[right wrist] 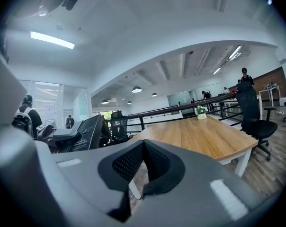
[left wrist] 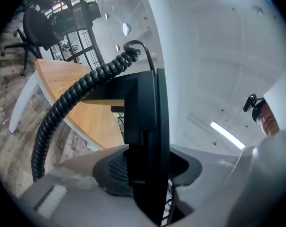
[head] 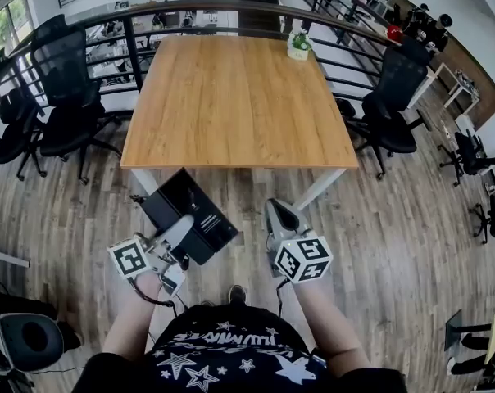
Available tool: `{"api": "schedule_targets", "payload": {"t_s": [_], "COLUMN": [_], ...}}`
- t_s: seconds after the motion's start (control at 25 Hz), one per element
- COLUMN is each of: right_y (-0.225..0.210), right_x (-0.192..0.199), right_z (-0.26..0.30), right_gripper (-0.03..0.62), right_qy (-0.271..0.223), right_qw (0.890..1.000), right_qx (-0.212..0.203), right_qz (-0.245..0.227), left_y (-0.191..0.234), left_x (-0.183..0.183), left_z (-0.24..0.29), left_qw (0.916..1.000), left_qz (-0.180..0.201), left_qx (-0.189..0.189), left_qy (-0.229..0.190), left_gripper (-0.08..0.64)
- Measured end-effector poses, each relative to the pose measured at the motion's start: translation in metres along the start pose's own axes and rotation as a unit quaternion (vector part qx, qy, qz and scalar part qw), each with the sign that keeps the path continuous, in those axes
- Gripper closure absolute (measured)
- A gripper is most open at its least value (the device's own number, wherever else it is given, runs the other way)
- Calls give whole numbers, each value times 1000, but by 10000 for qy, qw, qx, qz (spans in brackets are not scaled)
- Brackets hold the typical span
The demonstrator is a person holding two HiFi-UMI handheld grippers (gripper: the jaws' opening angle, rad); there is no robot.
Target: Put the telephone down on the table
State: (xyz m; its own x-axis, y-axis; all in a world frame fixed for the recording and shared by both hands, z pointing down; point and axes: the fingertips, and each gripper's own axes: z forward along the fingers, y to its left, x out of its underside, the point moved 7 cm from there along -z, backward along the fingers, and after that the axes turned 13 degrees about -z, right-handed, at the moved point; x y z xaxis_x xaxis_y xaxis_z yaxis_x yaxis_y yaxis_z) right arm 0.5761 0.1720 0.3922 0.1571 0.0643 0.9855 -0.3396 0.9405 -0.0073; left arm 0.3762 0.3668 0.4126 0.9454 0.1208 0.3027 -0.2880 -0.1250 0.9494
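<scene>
— Clenching the telephone (left wrist: 145,117) edge-on, my left tongs (left wrist: 143,169) have their pads pressed on its black body. The right tongs (right wrist: 142,167) are closed on nothing.

— Where is it relative to the surface (head: 239,97)?

— Short of it, in the air over the wooden floor, near the front left corner.

— What worries you?

— The coiled cord (left wrist: 76,91). It loops off loose, and I reckon it could catch the front edge or a leg as I carry across. The hold is also on a thin side, so the body might swivel or slip if I tip it.

— And your hands?

— Both are low, close to my body. The left tongs point level and the right dip slightly toward the surface.
</scene>
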Motion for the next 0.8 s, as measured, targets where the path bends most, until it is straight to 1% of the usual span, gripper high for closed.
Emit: {"api": "schedule_targets", "payload": {"t_s": [0.28,0.44,0.6,0.8], "right_y": [18,33,49,63], "right_x": [2,0,-10,-13], "right_z": [7,11,19,21], "right_gripper": [592,592,592,592], "right_qy": [35,23,4,-22], "right_qw": [10000,10000,9997,9990], "right_qx": [17,12,-68,-142], "right_qz": [-24,-50,-216,-413], "left_y": [7,8,5,4], "left_x": [-4,-10,-22,-27], "left_z": [-24,-40,-53,-72], "left_qw": [9999,9999,9999,9997], "left_qz": [-102,-95,-114,-140], "left_qx": [-64,-90,-5,64], "left_qy": [-55,-51,-109,-162], "left_gripper": [380,380,380,380]}}
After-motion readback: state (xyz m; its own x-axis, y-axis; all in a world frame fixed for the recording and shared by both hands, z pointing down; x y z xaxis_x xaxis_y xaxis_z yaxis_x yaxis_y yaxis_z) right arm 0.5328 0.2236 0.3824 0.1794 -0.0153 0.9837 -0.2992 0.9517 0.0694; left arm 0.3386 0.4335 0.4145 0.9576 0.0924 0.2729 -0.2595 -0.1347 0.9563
